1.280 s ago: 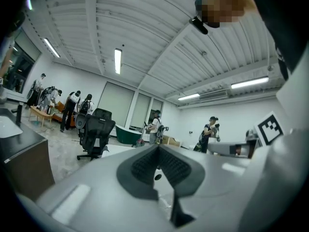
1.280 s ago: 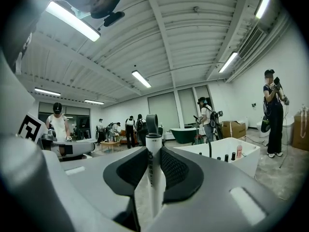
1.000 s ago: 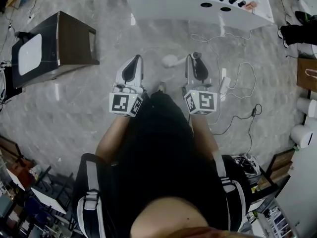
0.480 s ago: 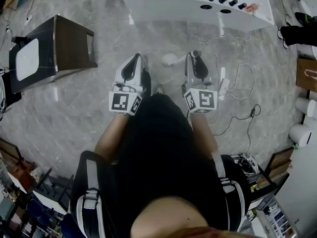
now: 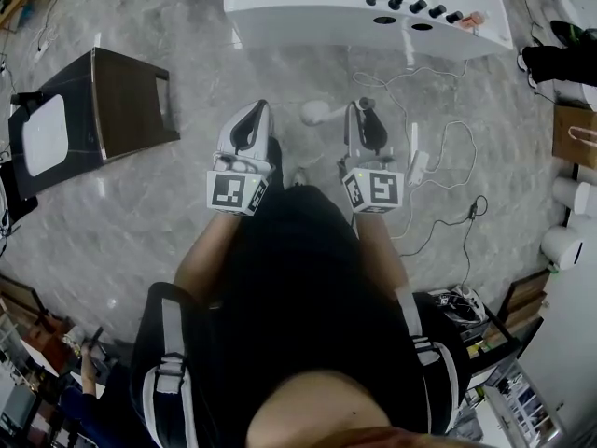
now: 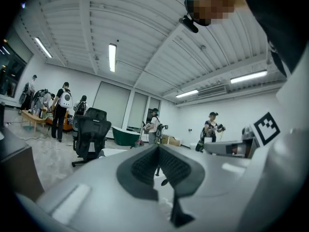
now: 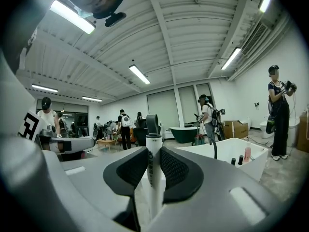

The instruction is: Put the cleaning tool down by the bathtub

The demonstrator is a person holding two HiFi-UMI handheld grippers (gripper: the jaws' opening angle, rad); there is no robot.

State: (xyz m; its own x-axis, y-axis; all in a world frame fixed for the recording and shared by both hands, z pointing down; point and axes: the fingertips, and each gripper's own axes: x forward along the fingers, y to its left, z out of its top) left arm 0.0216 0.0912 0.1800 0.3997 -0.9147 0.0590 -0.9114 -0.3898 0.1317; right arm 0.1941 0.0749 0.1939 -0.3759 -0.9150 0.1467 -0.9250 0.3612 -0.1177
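My right gripper [image 5: 365, 112] is shut on the white handle of the cleaning tool [image 7: 154, 164], which stands upright between the dark pads [image 7: 174, 170] with its grey hanging loop on top. In the head view the tool's white rounded head [image 5: 317, 112] shows low down, just left of that gripper. The white bathtub [image 5: 308, 7] lies ahead across the floor, with a black tap and small bottles on its rim; in the right gripper view the bathtub [image 7: 227, 154] is right of the jaws. My left gripper [image 5: 250, 110] [image 6: 157, 151] is held level beside the right, jaws together, holding nothing.
A dark wooden cabinet [image 5: 126, 101] stands on the floor at the left. White cables and a power strip [image 5: 417, 161] lie on the marble floor right of my grippers. Paper rolls [image 5: 566, 245] and boxes are at the far right. Several people and an office chair [image 6: 90, 132] are farther off.
The bathtub has come nearer in the head view as both grippers moved toward it. The cabinet has slid left. The right gripper still holds the tool.
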